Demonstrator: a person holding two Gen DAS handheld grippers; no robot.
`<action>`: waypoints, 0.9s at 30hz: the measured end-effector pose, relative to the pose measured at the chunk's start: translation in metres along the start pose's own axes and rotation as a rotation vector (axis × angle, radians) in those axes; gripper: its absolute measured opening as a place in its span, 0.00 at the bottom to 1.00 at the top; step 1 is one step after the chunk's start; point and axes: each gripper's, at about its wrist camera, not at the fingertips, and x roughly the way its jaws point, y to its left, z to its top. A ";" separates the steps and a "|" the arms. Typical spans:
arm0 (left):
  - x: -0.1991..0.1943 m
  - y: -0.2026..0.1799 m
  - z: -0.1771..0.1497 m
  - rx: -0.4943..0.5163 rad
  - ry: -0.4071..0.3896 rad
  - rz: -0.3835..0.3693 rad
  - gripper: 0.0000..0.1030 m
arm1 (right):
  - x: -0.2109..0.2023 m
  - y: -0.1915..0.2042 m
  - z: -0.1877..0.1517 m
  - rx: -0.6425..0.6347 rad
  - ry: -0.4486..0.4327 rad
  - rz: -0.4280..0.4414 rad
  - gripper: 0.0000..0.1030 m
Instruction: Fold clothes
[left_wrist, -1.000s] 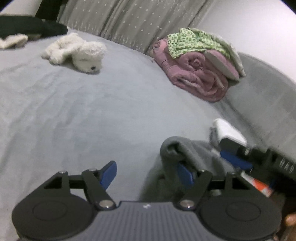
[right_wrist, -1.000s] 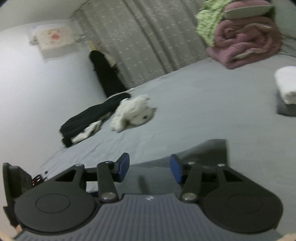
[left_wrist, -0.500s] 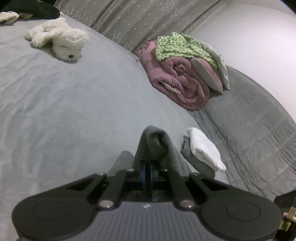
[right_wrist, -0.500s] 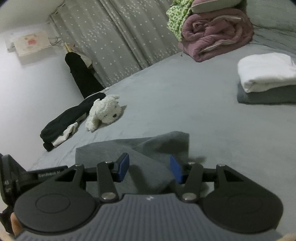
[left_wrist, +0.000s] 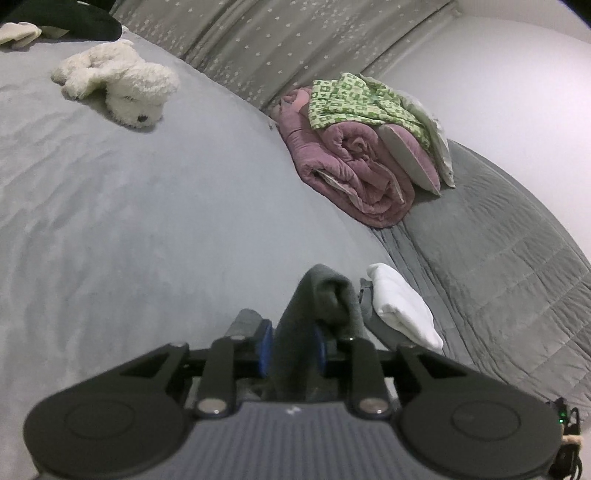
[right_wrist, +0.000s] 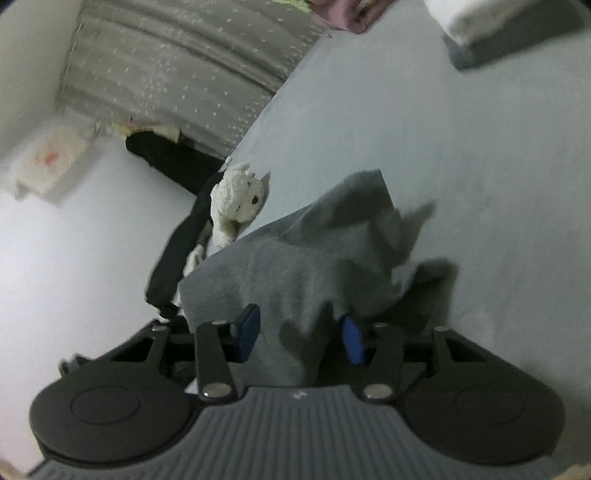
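A dark grey cloth (left_wrist: 325, 295) bunches up between the blue pads of my left gripper (left_wrist: 291, 349); the jaws stand a little apart with the cloth pinched between them. In the right wrist view the same grey cloth (right_wrist: 295, 266) hangs lifted off the grey bed (right_wrist: 498, 184), and its edge drapes between the pads of my right gripper (right_wrist: 299, 334), whose jaws stand wide apart. A folded white cloth (left_wrist: 399, 306) lies on a folded grey one just right of my left gripper.
A white plush dog (left_wrist: 122, 85) lies far left on the bed. A rolled pink blanket (left_wrist: 354, 173) with a green patterned cloth (left_wrist: 354, 99) on it sits at the back. Black clothing (right_wrist: 184, 236) lies by the plush. A grey curtain (left_wrist: 280, 40) hangs behind.
My left gripper shut on the grey cloth, and its jaws now stand slightly wider than half a second ago. My right gripper tilted and moved into the lifted cloth.
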 end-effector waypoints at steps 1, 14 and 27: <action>-0.001 -0.001 0.000 0.003 -0.004 0.001 0.27 | 0.002 0.000 0.000 0.015 -0.009 0.000 0.16; -0.046 -0.039 -0.011 0.265 -0.126 -0.056 0.74 | -0.014 0.050 0.015 -0.066 -0.210 0.141 0.09; -0.032 -0.063 -0.034 0.450 -0.069 -0.018 0.54 | 0.013 0.074 0.008 -0.135 -0.131 0.213 0.09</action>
